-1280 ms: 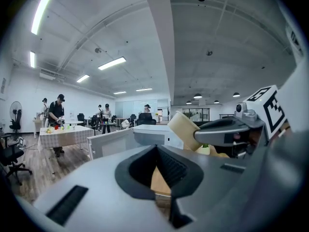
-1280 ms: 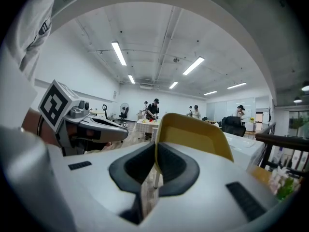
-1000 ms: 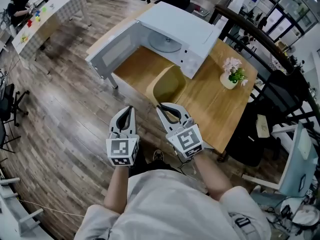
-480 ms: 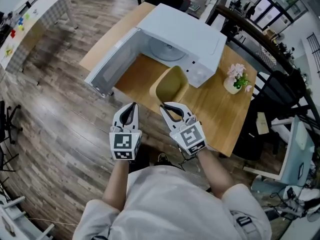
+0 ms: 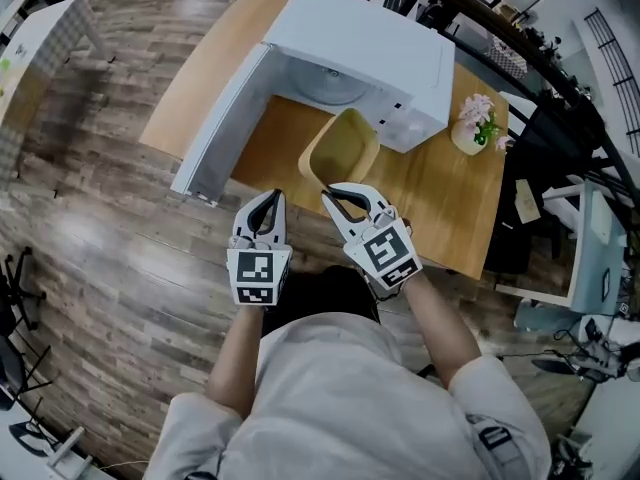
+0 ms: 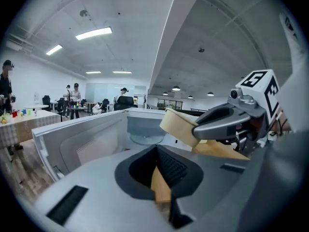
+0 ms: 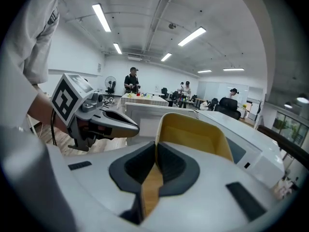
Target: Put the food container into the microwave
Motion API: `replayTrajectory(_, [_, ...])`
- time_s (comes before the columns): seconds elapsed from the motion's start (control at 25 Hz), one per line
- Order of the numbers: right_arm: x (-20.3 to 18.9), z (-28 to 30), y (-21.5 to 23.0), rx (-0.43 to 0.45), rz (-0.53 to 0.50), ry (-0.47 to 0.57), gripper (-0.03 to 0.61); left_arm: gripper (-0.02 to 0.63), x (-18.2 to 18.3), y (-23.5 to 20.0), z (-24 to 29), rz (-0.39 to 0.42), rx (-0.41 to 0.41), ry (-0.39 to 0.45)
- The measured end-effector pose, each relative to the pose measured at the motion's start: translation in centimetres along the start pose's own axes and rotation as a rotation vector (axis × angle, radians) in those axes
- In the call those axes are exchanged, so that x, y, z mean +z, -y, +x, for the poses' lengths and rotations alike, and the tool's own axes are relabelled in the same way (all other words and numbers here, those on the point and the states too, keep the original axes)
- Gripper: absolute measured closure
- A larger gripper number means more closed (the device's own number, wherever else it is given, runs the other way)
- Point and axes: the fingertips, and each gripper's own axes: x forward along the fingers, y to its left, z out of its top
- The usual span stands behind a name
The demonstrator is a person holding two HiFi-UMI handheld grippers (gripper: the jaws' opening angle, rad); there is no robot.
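A tan, open-topped food container (image 5: 346, 148) hangs over the wooden table (image 5: 440, 203), just in front of the white microwave (image 5: 360, 38), whose door (image 5: 222, 118) stands wide open to the left. My right gripper (image 5: 328, 194) is shut on the container's near rim; the right gripper view shows the thin wall (image 7: 193, 134) pinched between the dark pads (image 7: 170, 161). To its left my left gripper (image 5: 271, 197) is shut with nothing in it, over the table's front edge. Inside the oven the glass turntable (image 5: 322, 81) is bare.
A small pot of pink flowers (image 5: 472, 128) stands on the table right of the microwave. Beyond the table's right edge are a dark railing and office furniture. A wood-plank floor (image 5: 90, 238) lies to the left, below the open door.
Both grippers have come forward toward the microwave, the right one carrying the container closer to the open cavity. Neither gripper's jaws have changed.
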Motion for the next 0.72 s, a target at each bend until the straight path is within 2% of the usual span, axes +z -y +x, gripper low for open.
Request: replayTrajectory(0.72, [-5.8,6.4,1.9,0.013,-0.05,-0.17,0.557,0.603,-6.7,-2.7,4.7,-0.085,-0.013,-0.089])
